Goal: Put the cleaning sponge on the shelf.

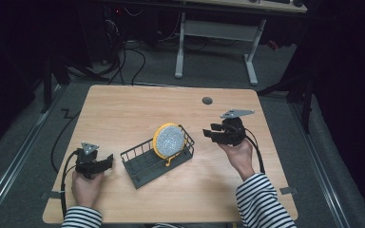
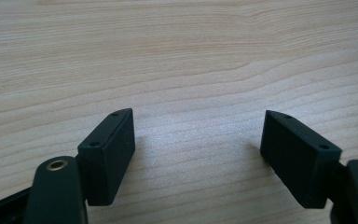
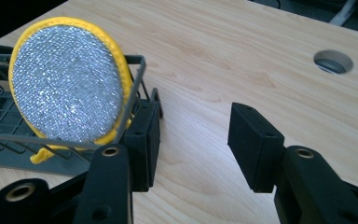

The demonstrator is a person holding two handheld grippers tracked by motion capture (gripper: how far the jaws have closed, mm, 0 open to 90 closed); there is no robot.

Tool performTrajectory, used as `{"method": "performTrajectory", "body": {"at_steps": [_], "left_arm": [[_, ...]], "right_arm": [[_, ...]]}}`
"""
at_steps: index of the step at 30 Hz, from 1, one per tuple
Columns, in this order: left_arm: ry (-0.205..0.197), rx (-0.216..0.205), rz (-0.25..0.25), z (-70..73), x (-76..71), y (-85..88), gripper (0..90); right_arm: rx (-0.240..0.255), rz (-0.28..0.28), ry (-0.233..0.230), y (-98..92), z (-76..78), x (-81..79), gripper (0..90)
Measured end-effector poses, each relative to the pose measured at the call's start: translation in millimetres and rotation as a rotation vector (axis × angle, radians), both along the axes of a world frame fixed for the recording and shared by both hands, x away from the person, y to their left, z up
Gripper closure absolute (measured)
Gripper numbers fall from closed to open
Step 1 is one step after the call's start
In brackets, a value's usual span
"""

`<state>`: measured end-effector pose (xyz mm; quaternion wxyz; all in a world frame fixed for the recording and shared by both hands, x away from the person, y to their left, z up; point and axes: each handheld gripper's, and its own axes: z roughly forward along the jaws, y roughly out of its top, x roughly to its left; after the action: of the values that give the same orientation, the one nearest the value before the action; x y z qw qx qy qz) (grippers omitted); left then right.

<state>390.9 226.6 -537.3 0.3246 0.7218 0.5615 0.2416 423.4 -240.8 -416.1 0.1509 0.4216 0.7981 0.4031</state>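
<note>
A dark grey wire basket [image 1: 138, 164] lies at the middle of the wooden table. A round silver scrub pad with a yellow rim [image 1: 169, 139] stands on edge in its right end, leaning on the wire wall. My right gripper [image 1: 210, 133] hovers just right of the basket, pointing left. In the right gripper view its jaws [image 3: 193, 135] stand open over bare wood, with the pad [image 3: 67, 79] and the basket wall [image 3: 137, 74] beyond the left jaw. My left gripper [image 1: 108, 161] rests near the table's left front, and its jaws [image 2: 198, 140] are open on bare wood.
A round cable hole [image 1: 207, 100] sits in the table's far right part, also the cable hole [image 3: 333, 61] ahead of the right jaw. Black cables trail from both grippers. Beyond the table stand a white desk frame [image 1: 216, 33] and floor cables.
</note>
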Motion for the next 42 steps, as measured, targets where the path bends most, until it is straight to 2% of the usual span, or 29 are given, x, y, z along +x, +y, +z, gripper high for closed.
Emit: {"method": "performTrajectory", "body": {"at_steps": [7, 12, 18, 29, 31, 34, 36, 42], "left_arm": [[0.001, 0.0, 0.0, 0.1, 0.0, 0.0, 26.6], [0.001, 0.001, 0.0, 0.1, 0.0, -0.1, 26.5], [0.001, 0.001, 0.0, 0.1, 0.0, -0.1, 26.5], [0.001, 0.001, 0.0, 0.1, 0.0, -0.1, 26.5], [0.001, 0.001, 0.0, 0.1, 0.0, -0.1, 26.5], [0.001, 0.001, 0.0, 0.1, 0.0, -0.1, 26.5], [0.001, 0.001, 0.0, 0.1, 0.0, 0.0, 26.5], [0.001, 0.001, 0.0, 0.1, 0.0, 0.0, 26.5]], "right_arm": [[0.017, -0.062, 0.009, -25.5, -7.1, -11.0, 53.1], [0.004, -0.074, -0.004, -30.9, -5.7, -17.6, 53.1], [0.023, -0.092, -0.013, -38.5, -6.3, -22.0, 53.1], [-0.006, -0.128, 0.026, -48.7, -31.0, -25.2, 52.1], [0.011, -0.138, 0.023, -50.5, -35.9, -27.3, 51.7], [0.005, -0.15, 0.028, -53.1, -41.7, -29.9, 51.2], [0.027, -0.163, 0.036, -57.4, -46.0, -31.7, 50.9], [0.031, -0.194, 0.056, -67.3, -59.3, -38.0, 49.3]]}}
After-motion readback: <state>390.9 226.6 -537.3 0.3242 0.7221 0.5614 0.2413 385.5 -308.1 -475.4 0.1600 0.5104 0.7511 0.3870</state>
